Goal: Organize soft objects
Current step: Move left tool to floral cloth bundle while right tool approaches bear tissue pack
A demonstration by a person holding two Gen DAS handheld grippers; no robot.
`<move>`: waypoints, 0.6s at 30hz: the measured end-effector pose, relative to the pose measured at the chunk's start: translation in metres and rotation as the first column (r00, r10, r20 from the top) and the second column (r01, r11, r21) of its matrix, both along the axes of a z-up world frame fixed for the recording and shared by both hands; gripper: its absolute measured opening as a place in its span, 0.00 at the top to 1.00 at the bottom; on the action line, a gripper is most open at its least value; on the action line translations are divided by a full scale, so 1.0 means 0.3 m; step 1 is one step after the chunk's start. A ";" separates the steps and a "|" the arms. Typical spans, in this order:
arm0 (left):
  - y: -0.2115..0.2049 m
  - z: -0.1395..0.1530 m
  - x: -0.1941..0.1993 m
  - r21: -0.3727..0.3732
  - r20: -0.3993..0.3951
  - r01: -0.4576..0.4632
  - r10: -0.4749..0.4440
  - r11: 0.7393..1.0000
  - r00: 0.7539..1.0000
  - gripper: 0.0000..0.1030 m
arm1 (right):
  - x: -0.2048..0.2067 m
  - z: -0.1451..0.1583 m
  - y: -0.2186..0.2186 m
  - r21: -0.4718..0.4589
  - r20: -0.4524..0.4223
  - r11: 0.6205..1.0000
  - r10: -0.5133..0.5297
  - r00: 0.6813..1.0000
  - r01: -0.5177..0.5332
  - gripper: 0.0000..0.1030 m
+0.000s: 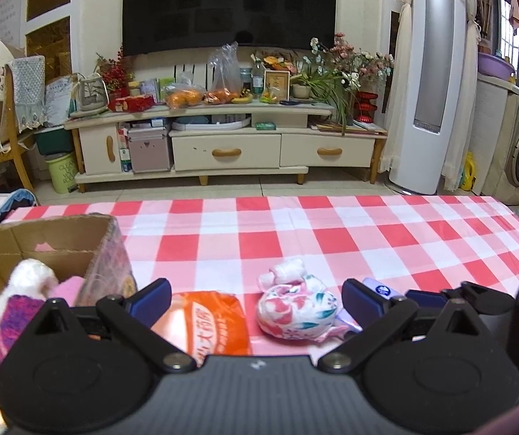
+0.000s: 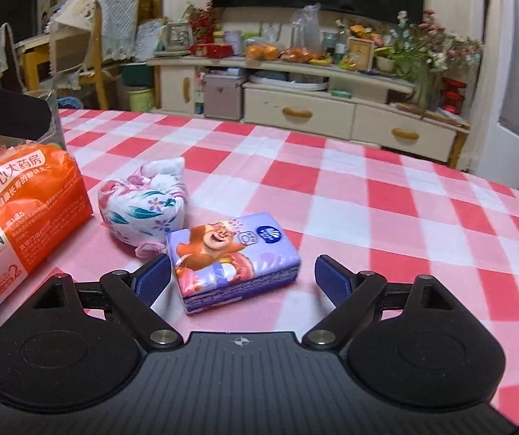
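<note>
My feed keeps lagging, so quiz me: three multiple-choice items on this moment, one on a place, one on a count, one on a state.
1. Where does the purple tissue pack lie?
A. Inside the cardboard box
B. On the checked tablecloth, ahead of the right gripper
C. On the TV stand

2. How many soft items lie loose on the tablecloth?
A. One
B. Three
C. Five

3. How do the right gripper jaws stand?
A. Shut on the pack
B. Shut on nothing
C. Open, pack untouched

Key: 1 B, it rests on the cloth between the spread jaws. 2 B, the orange bag, floral bundle and tissue pack. 3 C, gaps show on both sides of the pack.
</note>
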State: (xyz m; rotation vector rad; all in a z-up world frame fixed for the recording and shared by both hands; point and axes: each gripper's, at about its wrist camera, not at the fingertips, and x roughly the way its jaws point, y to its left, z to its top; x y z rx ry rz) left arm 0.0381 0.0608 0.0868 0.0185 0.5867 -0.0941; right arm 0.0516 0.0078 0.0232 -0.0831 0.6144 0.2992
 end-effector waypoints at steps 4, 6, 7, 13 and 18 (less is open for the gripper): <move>-0.022 -0.015 0.013 0.000 -0.013 0.006 -0.006 1.000 1.000 0.03 | 0.016 -0.004 0.003 -0.005 -0.022 1.000 0.019 1.000 -0.019 0.00; -0.035 -0.022 0.019 0.006 -0.017 0.011 -0.011 1.000 1.000 0.03 | 0.019 -0.004 0.000 0.002 -0.023 1.000 0.023 0.999 -0.023 0.00; -0.040 -0.023 0.021 0.008 -0.018 0.013 -0.013 1.000 1.000 0.03 | 0.028 -0.009 0.000 -0.002 -0.028 1.000 0.019 0.999 -0.019 0.00; -0.067 -0.035 0.035 0.016 -0.023 0.017 -0.017 1.000 1.000 0.03 | 0.033 -0.014 -0.016 0.012 -0.022 1.000 0.008 1.000 -0.008 0.05; -0.091 -0.050 0.052 0.016 -0.031 0.026 -0.025 1.000 0.999 0.03 | 0.021 -0.017 -0.054 0.013 -0.021 1.000 -0.019 1.000 0.019 0.05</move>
